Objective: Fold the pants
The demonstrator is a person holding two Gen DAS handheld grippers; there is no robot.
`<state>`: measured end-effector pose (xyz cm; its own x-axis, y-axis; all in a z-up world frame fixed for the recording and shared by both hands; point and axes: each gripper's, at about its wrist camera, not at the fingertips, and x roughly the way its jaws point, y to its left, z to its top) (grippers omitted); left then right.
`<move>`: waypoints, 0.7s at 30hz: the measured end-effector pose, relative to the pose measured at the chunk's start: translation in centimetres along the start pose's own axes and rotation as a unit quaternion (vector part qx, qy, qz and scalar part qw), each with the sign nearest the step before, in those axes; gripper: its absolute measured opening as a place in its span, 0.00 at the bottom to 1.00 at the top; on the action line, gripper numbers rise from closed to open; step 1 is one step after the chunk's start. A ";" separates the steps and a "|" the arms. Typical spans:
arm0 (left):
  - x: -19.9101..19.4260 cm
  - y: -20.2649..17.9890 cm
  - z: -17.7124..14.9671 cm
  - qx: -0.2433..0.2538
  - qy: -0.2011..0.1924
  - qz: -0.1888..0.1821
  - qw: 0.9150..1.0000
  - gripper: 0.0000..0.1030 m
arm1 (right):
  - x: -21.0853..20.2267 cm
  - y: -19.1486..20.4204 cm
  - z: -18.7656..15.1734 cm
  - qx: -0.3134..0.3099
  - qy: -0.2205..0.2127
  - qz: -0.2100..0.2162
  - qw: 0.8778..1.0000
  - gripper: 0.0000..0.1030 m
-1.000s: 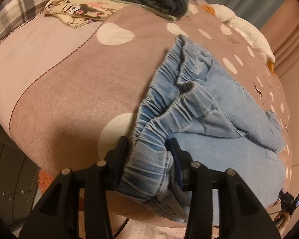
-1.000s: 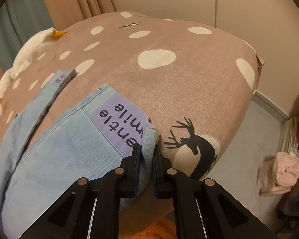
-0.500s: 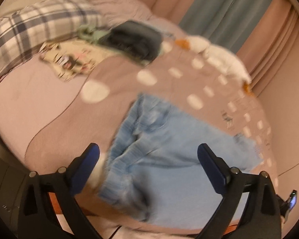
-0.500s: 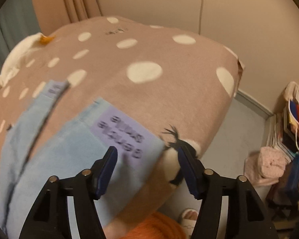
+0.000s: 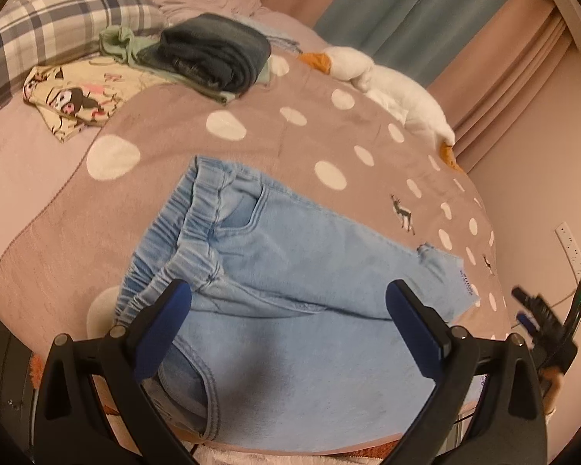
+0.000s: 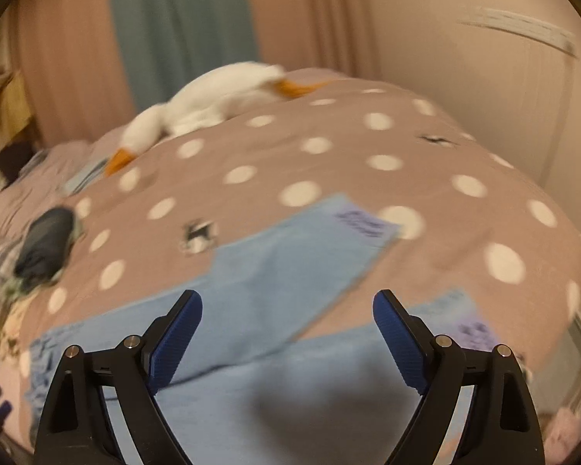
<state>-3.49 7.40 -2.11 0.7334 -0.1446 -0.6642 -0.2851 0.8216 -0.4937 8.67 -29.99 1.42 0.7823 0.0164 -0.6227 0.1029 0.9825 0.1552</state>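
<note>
A polka-dot blanket (image 5: 220,89) covers the bed. Light-blue jeans (image 5: 290,271) lie flat on it at frame centre, waistband at left, legs toward the right. A white goose plush (image 5: 391,89) rests upper right. The left hand-held gripper (image 5: 288,323) gapes wide, empty. The right hand-held gripper (image 6: 286,335) is opening, apparently clear of the blurred denim.

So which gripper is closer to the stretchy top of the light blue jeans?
Probably the left gripper: the light blue jeans' gathered waistband lies beside its open jaws. The right gripper, opening, faces the leg ends.
</note>
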 end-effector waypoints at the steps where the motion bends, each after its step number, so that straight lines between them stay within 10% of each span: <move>1: 0.3 0.3 0.0 -0.003 0.006 0.002 1.000 0.98 | 0.3 0.9 0.4 -0.010 0.001 0.008 1.000 0.87; 7: 1.6 1.2 -0.2 -0.017 0.021 0.016 1.000 0.98 | 2.2 5.3 2.0 -0.053 0.008 0.053 0.997 0.87; 12: 2.6 1.5 -0.4 -0.017 0.027 0.032 0.999 0.97 | 7.6 7.2 2.3 -0.031 0.096 0.104 0.989 0.87; 21: 3.1 1.1 -0.6 -0.010 0.033 0.045 0.998 0.93 | 15.8 9.0 1.4 -0.010 0.193 0.046 0.980 0.87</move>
<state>-1.91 7.56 -5.05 0.6620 -0.1077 -0.7417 -0.3610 0.8215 -0.4414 22.80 -21.16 -5.90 0.4965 0.1696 -0.8513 0.0285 0.9770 0.2112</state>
